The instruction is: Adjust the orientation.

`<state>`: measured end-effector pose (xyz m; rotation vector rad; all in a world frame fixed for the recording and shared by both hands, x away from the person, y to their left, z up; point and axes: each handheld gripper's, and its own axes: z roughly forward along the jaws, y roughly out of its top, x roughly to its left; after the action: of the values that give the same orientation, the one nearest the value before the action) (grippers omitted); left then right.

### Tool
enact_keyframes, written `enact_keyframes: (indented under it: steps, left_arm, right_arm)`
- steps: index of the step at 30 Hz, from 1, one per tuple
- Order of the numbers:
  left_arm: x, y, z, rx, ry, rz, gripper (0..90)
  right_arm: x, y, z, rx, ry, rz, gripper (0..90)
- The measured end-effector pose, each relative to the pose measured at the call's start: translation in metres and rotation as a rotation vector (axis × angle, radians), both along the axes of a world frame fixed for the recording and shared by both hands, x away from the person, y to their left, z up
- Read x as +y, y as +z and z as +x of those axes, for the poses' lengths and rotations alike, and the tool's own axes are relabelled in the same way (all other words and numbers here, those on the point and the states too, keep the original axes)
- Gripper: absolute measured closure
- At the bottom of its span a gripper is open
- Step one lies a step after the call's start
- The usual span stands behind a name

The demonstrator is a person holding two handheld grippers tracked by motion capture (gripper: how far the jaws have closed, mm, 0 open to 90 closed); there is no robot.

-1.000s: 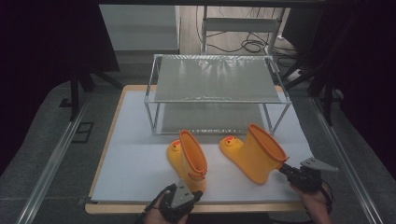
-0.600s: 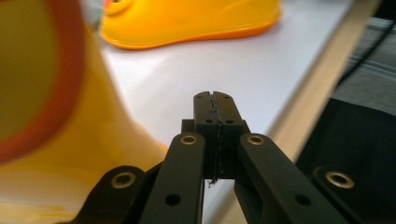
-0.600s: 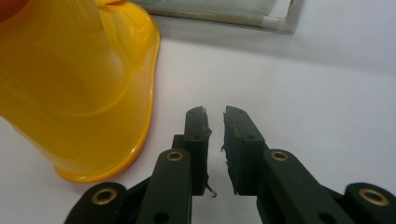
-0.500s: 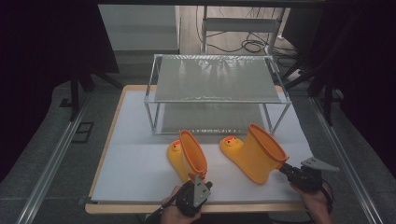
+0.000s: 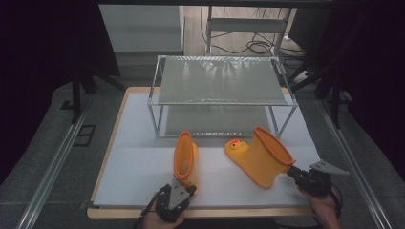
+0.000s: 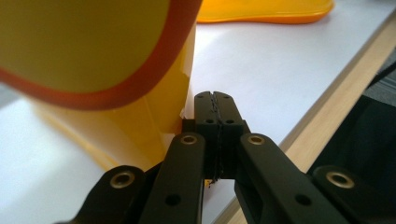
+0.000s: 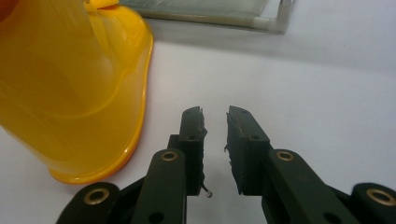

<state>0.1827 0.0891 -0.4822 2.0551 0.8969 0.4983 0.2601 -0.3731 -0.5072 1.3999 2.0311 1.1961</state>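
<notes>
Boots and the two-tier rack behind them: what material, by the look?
Boots: likely moulded rubber or soft PVC, glossy yellow with an orange rim and sole; sheen and seamless curves suggest it. Rack: pale metal frame, probably aluminium, with grey shelves that catch rippled reflections, so perhaps textured glass or plastic. Hard to tell which.

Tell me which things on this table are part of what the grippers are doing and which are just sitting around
In the job:
- left boot, by the shut left gripper
- right boot, beside the right gripper, whose empty jaws have just been opening

Lying about:
- wire rack
- cables on the floor behind
- white board
</notes>
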Motion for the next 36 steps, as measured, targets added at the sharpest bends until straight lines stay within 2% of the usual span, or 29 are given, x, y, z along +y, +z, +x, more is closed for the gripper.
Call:
enact_keyframes:
  steps: [8,15,17,18,21,23,25,30,34,35,36]
  left_arm:
    - [0.039,-0.001,0.006,0.042,0.068,-0.073,90.0]
    - [0.049,-0.002,0.008,0.076,0.083,-0.118,88.7]
    - [0.049,-0.002,0.006,0.087,0.062,-0.133,85.2]
    - [0.049,-0.003,0.001,0.09,0.047,-0.127,79.5]
    - [0.056,-0.005,-0.004,0.102,0.044,-0.112,74.0]
    - [0.067,-0.006,-0.007,0.113,0.055,-0.119,67.9]
    - [0.081,-0.007,-0.006,0.118,0.086,-0.119,66.1]
    - [0.106,-0.007,0.011,0.124,0.176,-0.11,60.3]
    - [0.114,-0.005,0.032,0.13,0.204,-0.129,57.7]
    - [0.116,-0.003,0.042,0.128,0.205,-0.132,56.0]
    - [0.116,-0.003,0.042,0.128,0.205,-0.132,55.7]
  right_arm:
    - [-0.002,0.0,-0.002,0.001,-0.007,-0.002,74.3]
    - [0.0,-0.001,-0.002,-0.001,0.001,-0.009,73.3]
    - [0.001,-0.001,-0.002,-0.001,0.004,-0.01,72.9]
    - [0.001,-0.001,-0.002,-0.005,0.004,-0.007,72.4]
    - [0.0,0.0,-0.002,-0.006,0.003,-0.007,71.7]
    - [-0.002,0.0,-0.002,-0.005,-0.008,-0.005,69.2]
    - [-0.003,-0.001,-0.001,-0.005,-0.013,-0.002,68.4]
    - [-0.002,-0.001,0.0,-0.002,-0.027,-0.001,63.4]
    - [0.001,-0.002,0.001,0.0,-0.018,-0.006,62.3]
    - [0.001,-0.003,0.001,0.004,-0.011,-0.011,62.2]
    - [0.001,-0.003,0.001,0.004,-0.011,-0.011,62.2]
